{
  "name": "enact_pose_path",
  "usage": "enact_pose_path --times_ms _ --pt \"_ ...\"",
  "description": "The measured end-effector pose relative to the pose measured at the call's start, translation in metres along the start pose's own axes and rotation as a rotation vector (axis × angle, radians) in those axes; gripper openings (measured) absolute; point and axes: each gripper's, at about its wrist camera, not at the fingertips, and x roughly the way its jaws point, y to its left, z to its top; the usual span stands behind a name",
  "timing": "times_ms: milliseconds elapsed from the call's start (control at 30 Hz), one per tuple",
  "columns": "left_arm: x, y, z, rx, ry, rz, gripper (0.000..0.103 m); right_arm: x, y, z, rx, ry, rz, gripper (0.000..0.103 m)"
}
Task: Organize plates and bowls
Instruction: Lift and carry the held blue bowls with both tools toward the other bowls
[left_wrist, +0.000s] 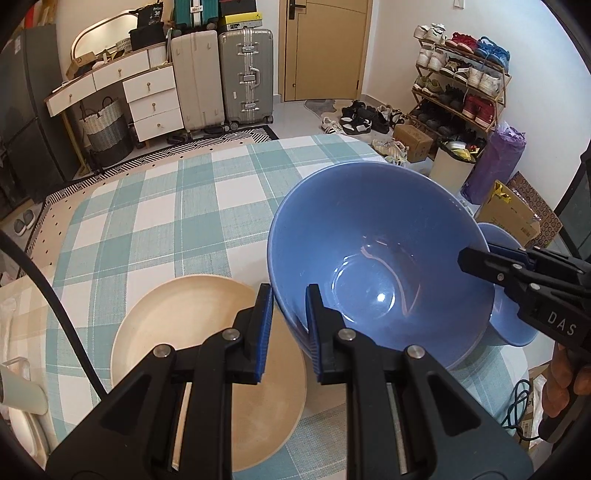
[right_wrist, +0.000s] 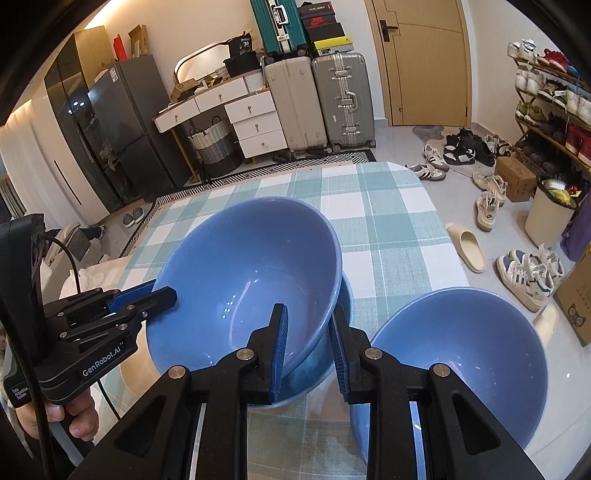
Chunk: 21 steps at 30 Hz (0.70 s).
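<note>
A large blue bowl (left_wrist: 376, 258) (right_wrist: 247, 277) is held by its rim from both sides. My left gripper (left_wrist: 290, 291) (right_wrist: 162, 293) is shut on its left rim, and my right gripper (right_wrist: 309, 314) (left_wrist: 469, 258) is shut on the opposite rim. The bowl is tilted and lies in or just over a second blue bowl (right_wrist: 317, 369); whether they touch is unclear. A third blue bowl (right_wrist: 461, 369) (left_wrist: 513, 295) stands to the right. A beige plate (left_wrist: 207, 369) lies flat on the left, beneath my left gripper.
The table (left_wrist: 166, 206) wears a teal and white checked cloth. A white mug (left_wrist: 22, 391) stands near its left edge. Beyond the far edge are suitcases (left_wrist: 221, 77), a dresser, a shoe rack (left_wrist: 461, 81) and loose shoes on the floor.
</note>
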Motion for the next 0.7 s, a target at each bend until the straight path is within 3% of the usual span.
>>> enact_pose_path --times_ms 700 --pt "0.044 -0.007 -0.011 0.050 0.026 0.050 0.015 0.032 -0.001 -0.015 -0.066 0.043 -0.093 0.025"
